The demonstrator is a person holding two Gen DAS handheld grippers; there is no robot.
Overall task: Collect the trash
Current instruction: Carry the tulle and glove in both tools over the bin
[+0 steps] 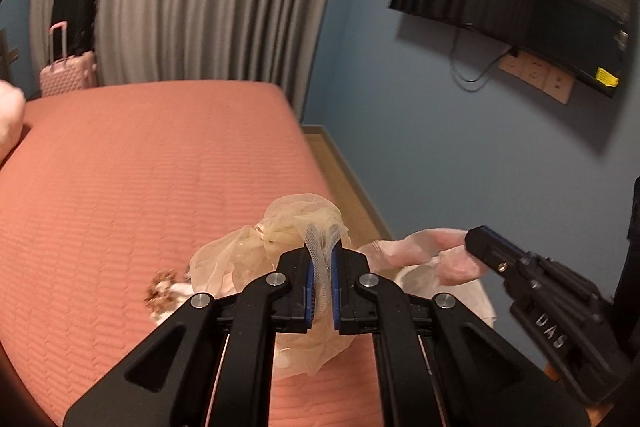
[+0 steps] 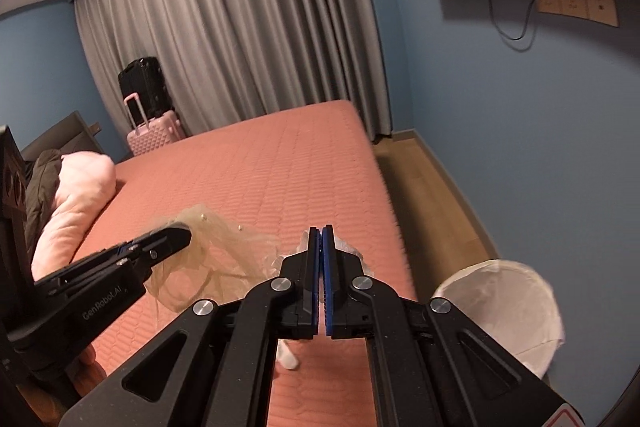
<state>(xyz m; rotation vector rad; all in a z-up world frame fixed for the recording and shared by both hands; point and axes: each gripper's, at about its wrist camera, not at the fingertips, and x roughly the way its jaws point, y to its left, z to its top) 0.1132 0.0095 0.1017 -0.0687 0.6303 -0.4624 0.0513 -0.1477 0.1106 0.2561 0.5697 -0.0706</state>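
Left gripper [image 1: 322,259] around mesh wrap [image 1: 280,227]

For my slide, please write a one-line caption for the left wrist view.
Left gripper shut on beige mesh netting above the salmon quilted bed, right gripper holding pale pink plastic wrap.

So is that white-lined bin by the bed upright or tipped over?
Upright. The bin stands on the floor beside the bed, its liner-wrapped mouth facing up. How full it is cannot be told.
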